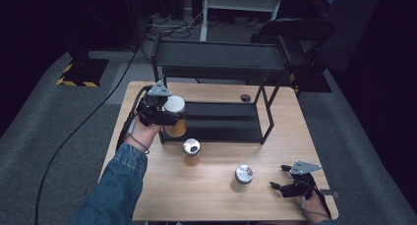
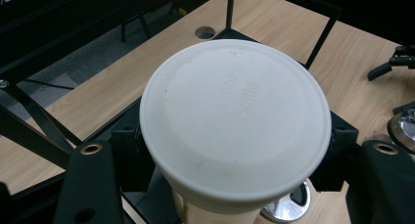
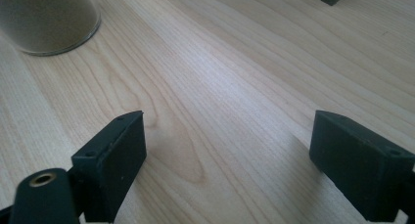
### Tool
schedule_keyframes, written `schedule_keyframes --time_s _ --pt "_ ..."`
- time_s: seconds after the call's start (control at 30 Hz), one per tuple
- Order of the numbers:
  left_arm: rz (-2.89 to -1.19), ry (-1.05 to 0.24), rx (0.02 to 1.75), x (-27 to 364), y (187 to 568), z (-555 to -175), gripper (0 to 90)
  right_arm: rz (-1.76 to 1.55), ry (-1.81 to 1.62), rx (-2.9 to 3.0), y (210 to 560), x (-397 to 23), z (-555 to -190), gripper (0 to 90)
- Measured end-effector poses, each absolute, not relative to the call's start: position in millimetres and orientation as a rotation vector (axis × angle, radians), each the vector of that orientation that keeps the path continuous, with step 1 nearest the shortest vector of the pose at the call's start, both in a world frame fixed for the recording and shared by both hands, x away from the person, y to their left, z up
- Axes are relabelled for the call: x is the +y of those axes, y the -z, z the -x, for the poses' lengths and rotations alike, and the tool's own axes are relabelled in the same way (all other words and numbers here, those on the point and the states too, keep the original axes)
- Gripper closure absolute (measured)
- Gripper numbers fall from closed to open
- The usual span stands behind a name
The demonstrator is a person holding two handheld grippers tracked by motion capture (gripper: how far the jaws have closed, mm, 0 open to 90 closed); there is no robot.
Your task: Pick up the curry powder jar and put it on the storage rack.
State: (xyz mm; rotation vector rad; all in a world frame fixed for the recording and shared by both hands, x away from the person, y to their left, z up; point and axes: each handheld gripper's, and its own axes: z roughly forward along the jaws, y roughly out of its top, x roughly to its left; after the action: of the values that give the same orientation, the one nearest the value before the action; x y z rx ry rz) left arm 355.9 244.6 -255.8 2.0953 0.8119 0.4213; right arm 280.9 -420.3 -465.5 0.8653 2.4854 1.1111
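Black shelf frame (image 1: 216, 87) just behind held jar (image 1: 175, 117).

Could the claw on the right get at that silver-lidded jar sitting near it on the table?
Probably yes. The right claw rests open on the table with bare wood between it and the silver-lidded jar. Nothing stands in that gap, and its jaws point roughly toward the jar.

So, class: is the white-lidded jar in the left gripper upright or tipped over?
Upright. In the high view the white-lidded jar stands vertical in the left gripper, lid on top, amber body below, at the black rack's lower shelf.
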Motion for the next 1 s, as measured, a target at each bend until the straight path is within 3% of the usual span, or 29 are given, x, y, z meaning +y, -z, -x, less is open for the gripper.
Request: schedule_keyframes --time_s 0.2,1.0 --pt "-2.115 -0.469 0.842 233 257 -362 33.8 -0.864 -1.112 2.487 465 -420 -281 13.4" --pt "-2.188 -0.431 0.888 198 273 -405 33.8 -0.855 -1.114 2.492 465 -421 -282 13.4"
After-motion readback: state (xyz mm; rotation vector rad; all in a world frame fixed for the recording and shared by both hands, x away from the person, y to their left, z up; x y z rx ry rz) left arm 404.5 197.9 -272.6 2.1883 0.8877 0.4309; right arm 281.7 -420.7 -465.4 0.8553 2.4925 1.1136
